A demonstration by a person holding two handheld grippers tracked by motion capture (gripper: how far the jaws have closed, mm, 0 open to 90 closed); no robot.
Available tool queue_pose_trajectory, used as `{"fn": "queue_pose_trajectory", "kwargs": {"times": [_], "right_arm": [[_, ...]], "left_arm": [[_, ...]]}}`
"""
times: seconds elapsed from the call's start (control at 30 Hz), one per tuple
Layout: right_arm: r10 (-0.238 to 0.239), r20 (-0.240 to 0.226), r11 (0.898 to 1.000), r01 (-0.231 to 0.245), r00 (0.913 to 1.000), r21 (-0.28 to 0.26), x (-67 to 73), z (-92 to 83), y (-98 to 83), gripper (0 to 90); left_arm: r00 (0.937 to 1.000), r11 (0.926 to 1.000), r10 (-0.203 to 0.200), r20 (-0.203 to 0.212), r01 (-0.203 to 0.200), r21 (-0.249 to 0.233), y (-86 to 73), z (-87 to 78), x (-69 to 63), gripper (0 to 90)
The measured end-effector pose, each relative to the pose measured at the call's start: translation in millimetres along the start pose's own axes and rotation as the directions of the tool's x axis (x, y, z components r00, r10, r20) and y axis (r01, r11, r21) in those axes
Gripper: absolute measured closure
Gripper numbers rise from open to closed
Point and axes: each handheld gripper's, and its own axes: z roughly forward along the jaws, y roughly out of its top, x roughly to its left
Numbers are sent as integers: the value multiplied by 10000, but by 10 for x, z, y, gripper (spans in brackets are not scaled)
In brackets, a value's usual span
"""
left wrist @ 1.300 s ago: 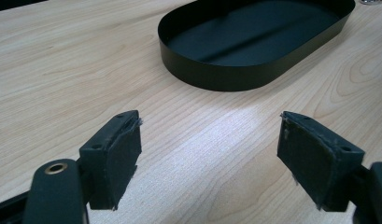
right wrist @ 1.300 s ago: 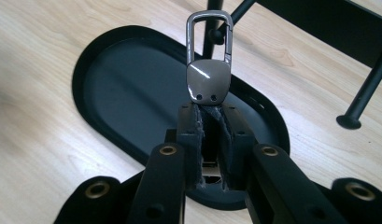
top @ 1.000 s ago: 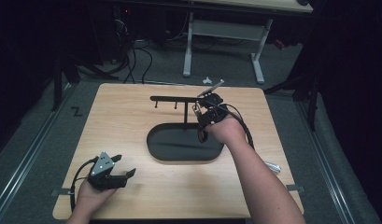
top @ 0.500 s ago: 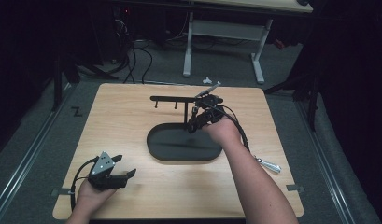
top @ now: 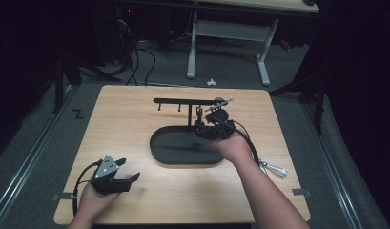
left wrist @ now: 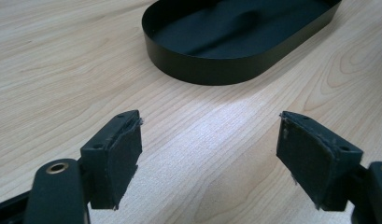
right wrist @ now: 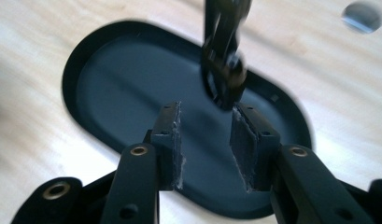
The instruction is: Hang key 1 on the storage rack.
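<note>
A black oval tray lies mid-table, with a black stand behind it carrying a hooked bar. A small black item hangs from the bar. My right gripper hovers over the tray's far right end, just below that item. In the right gripper view its jaws have just been opening and stand a little apart with nothing between them; the hanging black item dangles blurred just beyond the tips over the tray. My left gripper rests at the near left, open and empty, facing the tray.
A small silvery piece lies on the wooden table near its right edge, by the right gripper's cable. Beyond the table, a white desk frame and cables stand on the dark floor.
My right gripper has sunk from the bar toward the tray and its jaws have parted. The left gripper has stayed where it was.
</note>
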Motion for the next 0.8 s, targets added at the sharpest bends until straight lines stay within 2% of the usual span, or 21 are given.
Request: {"fn": "queue_pose_trajectory", "kwargs": {"times": [0.3,0.47,0.6,0.8], "right_arm": [[-234,24,9990,234,9997,-381,68,120,-577,589],[-14,-281,9982,-2,9996,-595,100,238,-941,587],[72,-326,9957,-102,9994,-921,70,272,-1150,574],[5,-63,9865,-15,10000,-1640,-30,243,-1418,570]], "left_arm": [[9999,10000,50,93,-51,63,9,28,-26,242],[9999,9999,29,96,-30,101,8,30,-26,244],[10000,9999,-8,45,7,123,6,29,-24,243],[9999,9999,-153,58,153,40,20,22,-11,243]]}}
